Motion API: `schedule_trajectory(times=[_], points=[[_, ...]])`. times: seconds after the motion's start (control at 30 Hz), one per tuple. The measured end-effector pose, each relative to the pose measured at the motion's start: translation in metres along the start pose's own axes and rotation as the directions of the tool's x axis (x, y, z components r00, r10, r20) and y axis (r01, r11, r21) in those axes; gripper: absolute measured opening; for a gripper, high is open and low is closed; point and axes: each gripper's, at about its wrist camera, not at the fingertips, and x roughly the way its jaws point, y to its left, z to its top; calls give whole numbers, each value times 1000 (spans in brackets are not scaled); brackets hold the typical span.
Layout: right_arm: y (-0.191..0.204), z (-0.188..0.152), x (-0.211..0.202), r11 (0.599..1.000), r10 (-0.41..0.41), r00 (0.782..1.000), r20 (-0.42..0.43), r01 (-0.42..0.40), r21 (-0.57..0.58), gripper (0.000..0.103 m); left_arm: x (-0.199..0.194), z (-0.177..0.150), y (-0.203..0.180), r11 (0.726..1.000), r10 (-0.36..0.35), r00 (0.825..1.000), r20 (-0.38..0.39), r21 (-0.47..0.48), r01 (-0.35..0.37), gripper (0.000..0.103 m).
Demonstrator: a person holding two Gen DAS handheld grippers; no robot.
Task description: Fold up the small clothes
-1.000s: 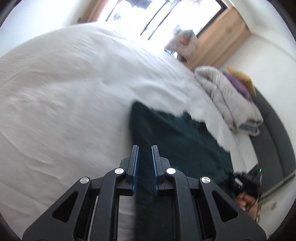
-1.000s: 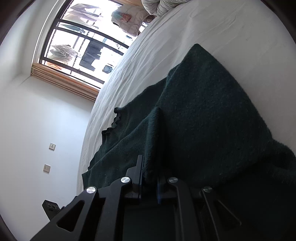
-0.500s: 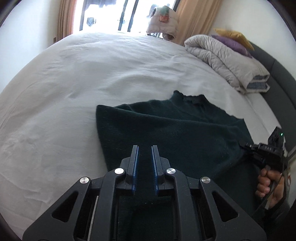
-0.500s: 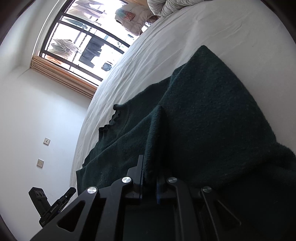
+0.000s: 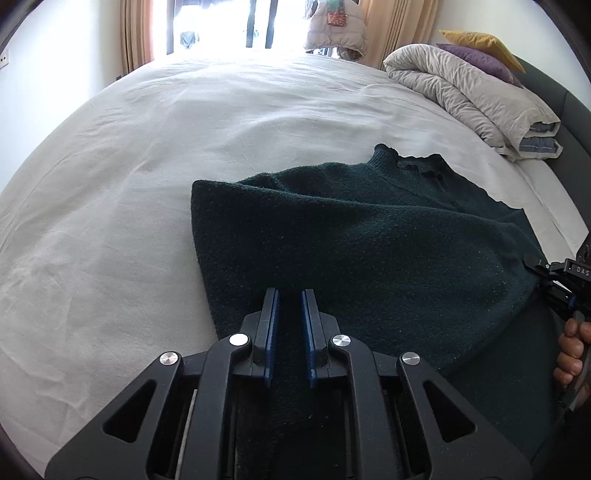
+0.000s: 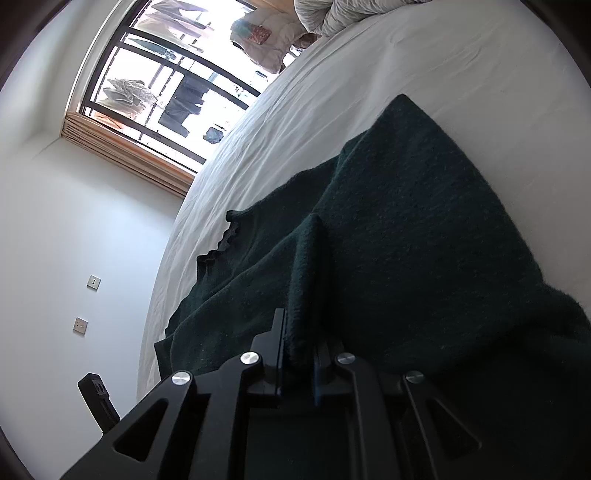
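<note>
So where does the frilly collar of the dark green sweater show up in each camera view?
Left wrist view: collar upper right of centre, at the sweater's far edge.
Right wrist view: collar left of centre, beside the white sheet.
Shared landmark: the pale jacket hanging at the window.

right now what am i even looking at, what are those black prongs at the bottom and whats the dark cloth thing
There is no robot here. A person holds a hand tool in each hand, and each tool has two black fingers and a wide-angle camera looking along them. One picture is from the left tool, one from the right, which is why the room looks bent and tilted.

The dark cloth is a dark green knitted sweater lying on a bed with a white sheet. A folded duvet and pillows sit at the far end, by the window.

The left gripper has sweater fabric between its fingers, which are nearly closed on it. The right gripper pinches a raised ridge of the same sweater. In the left picture the right tool, with the person's hand, shows at the edge.
</note>
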Motion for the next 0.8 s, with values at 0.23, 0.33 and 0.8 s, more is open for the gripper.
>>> schedule_trajectory(times=[0.23, 0.33, 0.8], points=[[4, -1, 1, 998, -51, 999, -15, 51, -42, 11, 3, 0, 3, 1000, -8, 1000, 5, -3, 8, 12], [3, 0, -13, 994, -106, 994, 28, 106, -20, 16, 2, -3, 7, 1000, -26, 1000, 10, -16, 26, 12], [111, -13, 44, 966, 65, 994, -87, -85, -246, 26, 2, -6, 9, 999, -29, 999, 19, -13, 30, 12]])
